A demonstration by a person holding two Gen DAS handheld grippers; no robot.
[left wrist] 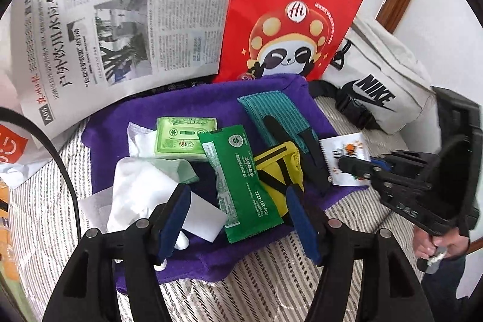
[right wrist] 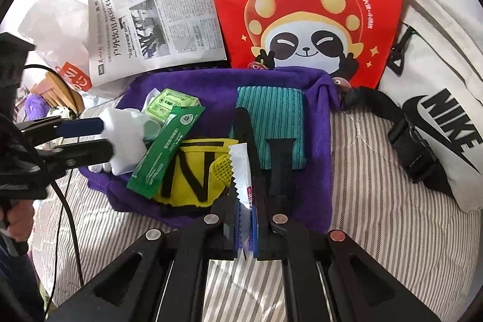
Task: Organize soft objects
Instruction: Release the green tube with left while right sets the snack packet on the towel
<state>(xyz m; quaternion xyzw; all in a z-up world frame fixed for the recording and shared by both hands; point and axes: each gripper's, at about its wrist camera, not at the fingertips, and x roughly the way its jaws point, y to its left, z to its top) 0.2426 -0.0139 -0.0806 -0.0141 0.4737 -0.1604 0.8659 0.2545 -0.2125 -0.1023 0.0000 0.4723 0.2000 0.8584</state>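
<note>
A purple towel (left wrist: 145, 116) (right wrist: 320, 147) lies on the striped bed. On it are a light green tissue pack (left wrist: 181, 138) (right wrist: 169, 104), a dark green sachet (left wrist: 241, 180) (right wrist: 166, 147), a yellow pouch with black straps (left wrist: 280, 168) (right wrist: 193, 171), a teal striped cloth (left wrist: 271, 107) (right wrist: 271, 110) and a white sock (left wrist: 135, 189) (right wrist: 123, 135). My left gripper (left wrist: 238, 201) (right wrist: 102, 135) is open above the towel's near side, its fingers beside the sock. My right gripper (right wrist: 244, 219) (left wrist: 359, 168) is shut on a white sachet (right wrist: 241, 174) (left wrist: 347, 153) with a serrated edge.
A red panda-print paper bag (left wrist: 289, 11) (right wrist: 302, 5) and a newspaper (left wrist: 120, 14) (right wrist: 157, 20) stand behind the towel. A white Nike waist bag (left wrist: 380, 80) (right wrist: 437, 98) lies at the right. A black cable (left wrist: 60, 165) (right wrist: 69, 201) runs at the left.
</note>
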